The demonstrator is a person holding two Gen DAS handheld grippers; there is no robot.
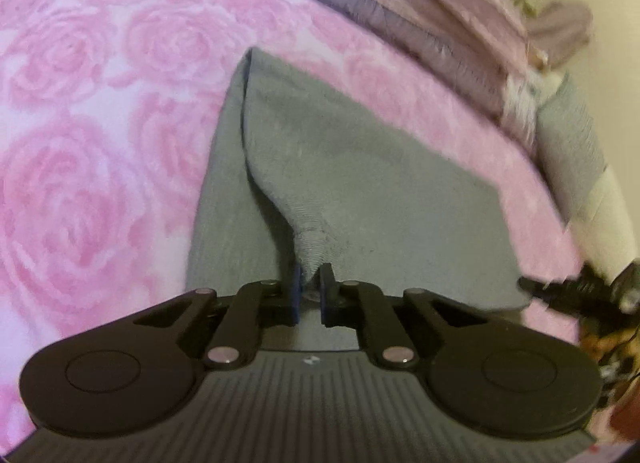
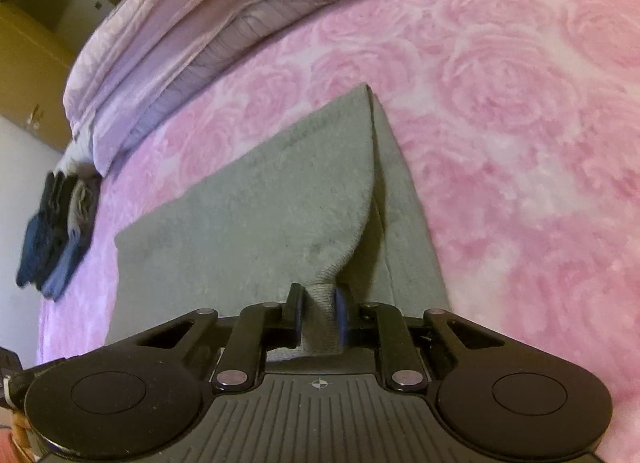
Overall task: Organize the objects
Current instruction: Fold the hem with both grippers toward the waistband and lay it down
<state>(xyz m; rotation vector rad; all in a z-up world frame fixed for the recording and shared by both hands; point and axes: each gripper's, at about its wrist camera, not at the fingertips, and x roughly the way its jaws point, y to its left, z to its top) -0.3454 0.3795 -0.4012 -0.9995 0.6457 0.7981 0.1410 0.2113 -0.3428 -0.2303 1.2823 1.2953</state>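
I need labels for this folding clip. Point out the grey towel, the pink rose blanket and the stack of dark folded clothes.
grey towel (image 1: 360, 183): left wrist view, flat upper layer.
pink rose blanket (image 2: 520, 123): right wrist view, bare patch right of towel.
stack of dark folded clothes (image 2: 52, 235): right wrist view, stack's middle.

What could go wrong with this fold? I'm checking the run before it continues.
1. Both grippers, left and right, pinch only small corner tips of the grey towel; a tug could pull one free.
2. The lifted layer is bunched near the jaws, so the fold may land creased or uneven.
3. The fuzzy pink blanket could drag the lower layer askew.
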